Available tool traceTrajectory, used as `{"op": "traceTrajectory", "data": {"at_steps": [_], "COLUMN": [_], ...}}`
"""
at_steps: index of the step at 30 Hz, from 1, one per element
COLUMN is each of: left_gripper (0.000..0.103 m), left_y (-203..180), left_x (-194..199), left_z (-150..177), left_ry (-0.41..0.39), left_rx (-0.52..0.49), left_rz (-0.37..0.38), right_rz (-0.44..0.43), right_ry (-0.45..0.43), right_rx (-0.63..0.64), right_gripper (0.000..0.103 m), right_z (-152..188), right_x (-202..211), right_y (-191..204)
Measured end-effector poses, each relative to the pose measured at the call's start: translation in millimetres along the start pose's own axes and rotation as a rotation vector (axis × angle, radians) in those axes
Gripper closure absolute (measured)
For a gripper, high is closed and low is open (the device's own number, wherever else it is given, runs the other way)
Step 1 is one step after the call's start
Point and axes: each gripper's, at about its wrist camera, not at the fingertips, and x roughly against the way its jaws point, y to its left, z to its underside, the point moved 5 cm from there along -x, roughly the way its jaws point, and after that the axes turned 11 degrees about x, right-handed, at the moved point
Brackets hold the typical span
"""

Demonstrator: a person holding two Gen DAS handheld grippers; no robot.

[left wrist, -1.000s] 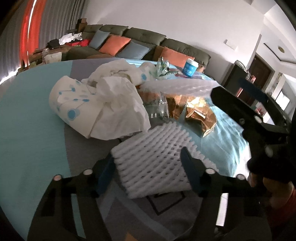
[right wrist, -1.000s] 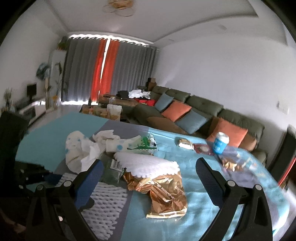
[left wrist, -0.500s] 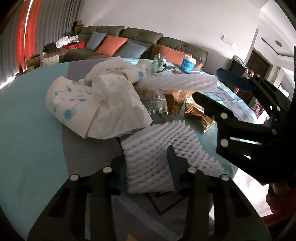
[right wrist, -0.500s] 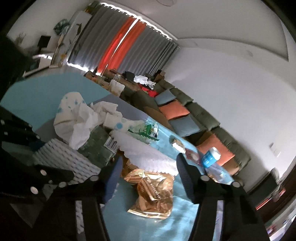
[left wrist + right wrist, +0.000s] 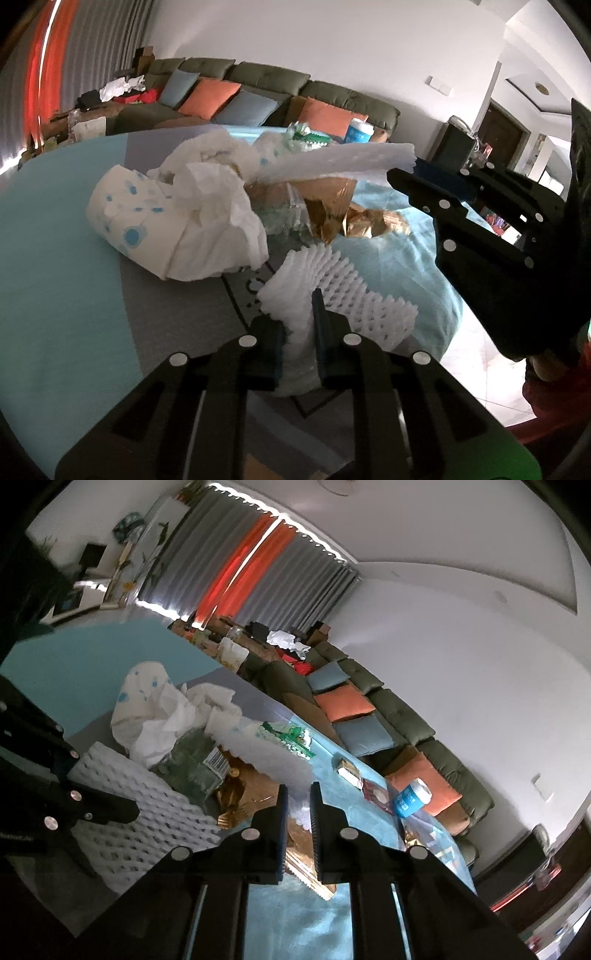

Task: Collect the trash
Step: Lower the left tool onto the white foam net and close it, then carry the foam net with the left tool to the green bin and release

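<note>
Your left gripper (image 5: 299, 325) has just closed from wide apart onto the foam net (image 5: 332, 295) at the counter (image 5: 55, 258) edge. Your right gripper (image 5: 297, 812) is closing on the foam sheet (image 5: 266, 753) atop the pile. Both look ready to lift.

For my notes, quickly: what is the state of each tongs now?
Left tongs: shut on lower foam net.
Right tongs: closing on upper foam net.

Both wrist cams sit close over table (image 5: 55, 258), facing sofa (image 5: 258, 85); shared: trash pile (image 5: 166, 720), rolled right view.
</note>
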Motion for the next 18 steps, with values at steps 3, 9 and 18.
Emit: {"op": "traceTrajectory", "data": {"at_steps": [3, 9, 18], "left_gripper": [0.09, 0.09, 0.09], "left_y": [-4, -14, -7], "left_x": [10, 38, 97], "left_z": [-1, -1, 2], "left_ry": [-0.019, -0.069, -0.179], "left_rx": [-0.014, -0.043, -0.033], "left_rz": [0.007, 0.029, 0.02], "right_rz": [0.007, 0.04, 0.026], "right_ry": [-0.008, -0.024, -0.12], "right_rx": [-0.057, -0.169, -0.25], "right_gripper": [0.094, 0.094, 0.094], "right_z": [-1, -3, -23], "right_x": [9, 29, 62], "right_y": [-12, -41, -47]}}
